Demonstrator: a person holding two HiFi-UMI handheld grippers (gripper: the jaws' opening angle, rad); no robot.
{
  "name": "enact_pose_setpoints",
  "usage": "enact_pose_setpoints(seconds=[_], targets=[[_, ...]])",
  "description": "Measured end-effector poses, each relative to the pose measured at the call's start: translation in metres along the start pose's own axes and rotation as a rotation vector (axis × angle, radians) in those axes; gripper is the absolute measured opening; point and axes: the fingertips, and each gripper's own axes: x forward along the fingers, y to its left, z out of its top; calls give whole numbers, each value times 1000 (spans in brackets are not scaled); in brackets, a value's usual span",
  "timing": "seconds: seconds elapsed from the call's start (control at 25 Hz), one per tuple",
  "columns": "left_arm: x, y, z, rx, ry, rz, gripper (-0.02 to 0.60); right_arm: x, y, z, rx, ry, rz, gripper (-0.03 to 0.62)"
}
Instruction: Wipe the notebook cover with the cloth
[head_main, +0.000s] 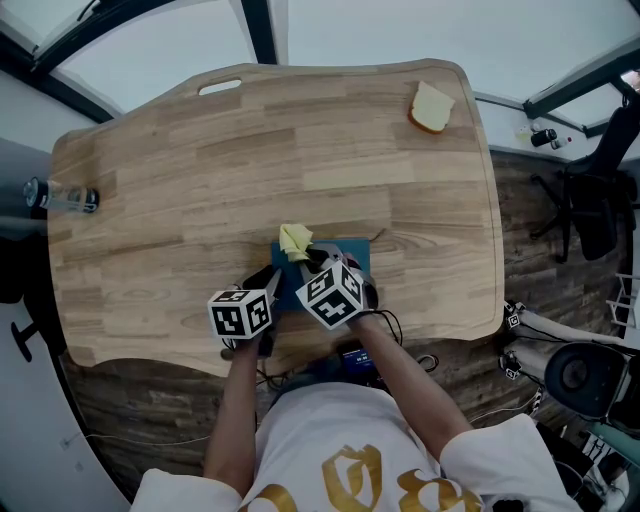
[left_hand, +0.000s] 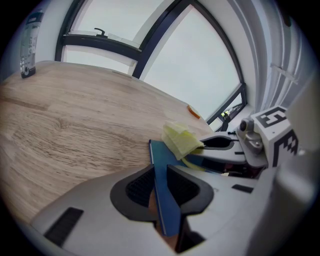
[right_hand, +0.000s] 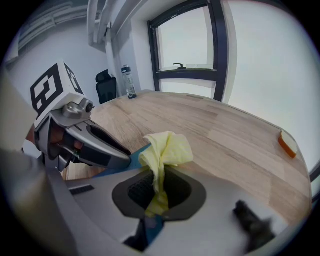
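The blue notebook (head_main: 352, 258) is seen at the near middle of the wooden table (head_main: 200, 180), close to the edge where the person stands. Its left edge (left_hand: 162, 195) is clamped between the closed-down jaws of the left gripper (left_hand: 160, 182), the dark pads being pressed against both faces of the cover. The yellow cloth (head_main: 295, 240) is bunched at the far left corner of the notebook, and in the right gripper view it (right_hand: 167, 150) is shown pinched between the jaws of the right gripper (right_hand: 159, 187), with a crumpled tuft standing out beyond the tips and a strip of blue cover (right_hand: 135, 157) showing beneath. The two grippers are held just beside each other over the notebook, the left gripper (head_main: 272, 285) at the left and the right gripper (head_main: 312, 257) reaching further in; their marker cubes are nearly touching in the head view. A pale block with an orange edge (head_main: 431, 107) lies well apart at the far right corner of the table, and a clear bottle (head_main: 60, 197) stands at the left edge. A dark office chair (head_main: 590, 200) is seen beyond the right side of the table.
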Motion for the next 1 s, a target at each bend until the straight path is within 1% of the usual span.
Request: enact_pose_setpoints(seconds=[1.0], targets=[[1, -1, 0, -3, 5, -10, 81, 4, 27, 4, -48, 0, 66, 40]])
